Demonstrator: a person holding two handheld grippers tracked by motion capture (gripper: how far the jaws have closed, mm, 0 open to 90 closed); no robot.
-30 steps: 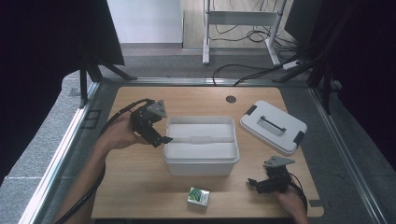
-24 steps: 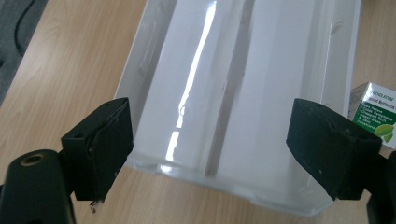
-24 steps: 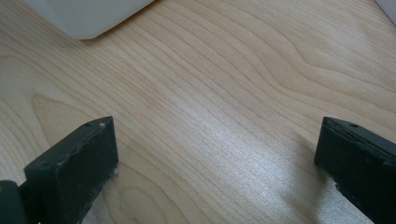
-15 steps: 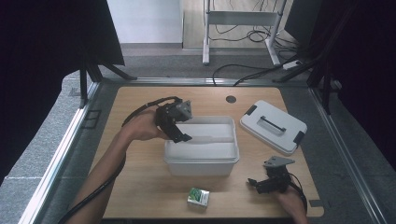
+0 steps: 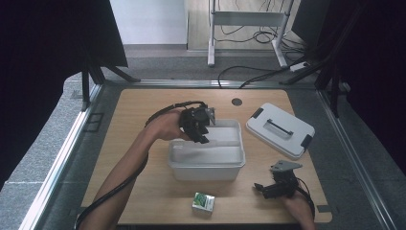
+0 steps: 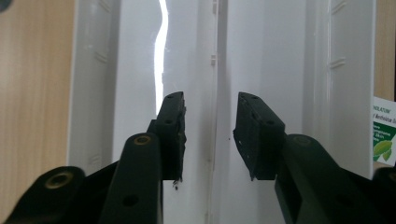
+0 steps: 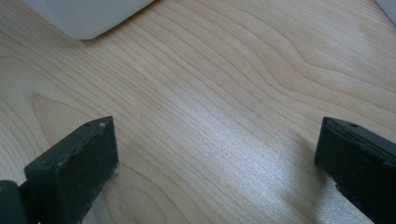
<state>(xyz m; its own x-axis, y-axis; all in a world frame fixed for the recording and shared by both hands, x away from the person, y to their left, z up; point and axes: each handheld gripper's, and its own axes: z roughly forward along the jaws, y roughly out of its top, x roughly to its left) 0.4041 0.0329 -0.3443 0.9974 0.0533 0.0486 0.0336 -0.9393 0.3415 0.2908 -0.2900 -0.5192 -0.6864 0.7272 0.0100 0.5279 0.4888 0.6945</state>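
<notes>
Two grippers at work over the bench (image 5: 143,110). Left gripper (image 5: 198,125) moved in from the bench's left side to the white bin (image 5: 207,165), now over its far left corner, pointing down into it. Jaws lately closing, narrowed but not yet met; nothing between them in the left gripper view, only the bin's bare floor and its raised middle seam beneath. Right gripper (image 5: 268,188) unmoved at the near right of the bench, jaws spread wide over bare wood, holding nothing. Bin lid (image 5: 280,130) lying off to the right, apart from the bin. Small green-and-white box (image 5: 203,202) on the bench just in front of the bin, untouched. Judged: a reach into the bin or toward a grip on its wall or seam in progress; no hold yet secured.
</notes>
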